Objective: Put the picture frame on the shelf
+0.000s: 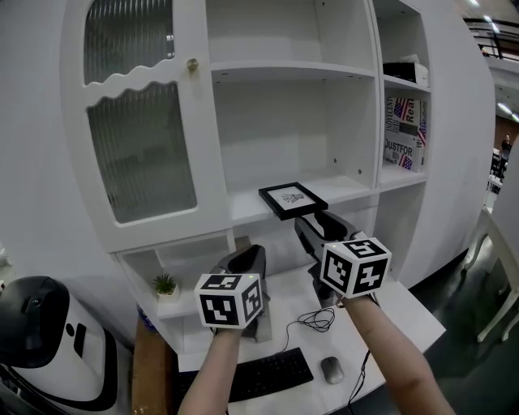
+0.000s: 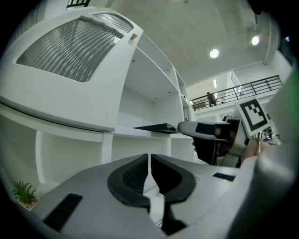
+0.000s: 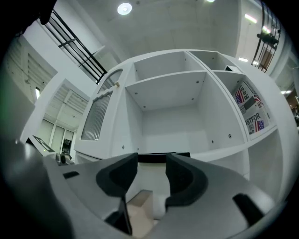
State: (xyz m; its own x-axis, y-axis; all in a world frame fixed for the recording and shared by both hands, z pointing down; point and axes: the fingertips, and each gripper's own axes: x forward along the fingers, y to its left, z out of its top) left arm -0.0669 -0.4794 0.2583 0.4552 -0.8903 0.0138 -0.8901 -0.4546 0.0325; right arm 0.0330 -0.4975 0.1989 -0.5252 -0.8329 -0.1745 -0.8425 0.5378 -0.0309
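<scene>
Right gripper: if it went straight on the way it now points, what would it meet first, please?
Most likely the picture frame, whose black edge lies flat on the shelf straight ahead of the right gripper, just beyond its open tips. How near it is I cannot tell.

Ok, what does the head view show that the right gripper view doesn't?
Only the head view: the left gripper, the keyboard, the mouse and the small plant. Only the right gripper view: a look between the jaws of the right gripper, standing apart, with the dark edge of the picture frame across the gap at their tips, plus a ceiling lamp. Both: that frame lying flat at the front edge of the shelf, the ribbed glass door and the books on the right.
</scene>
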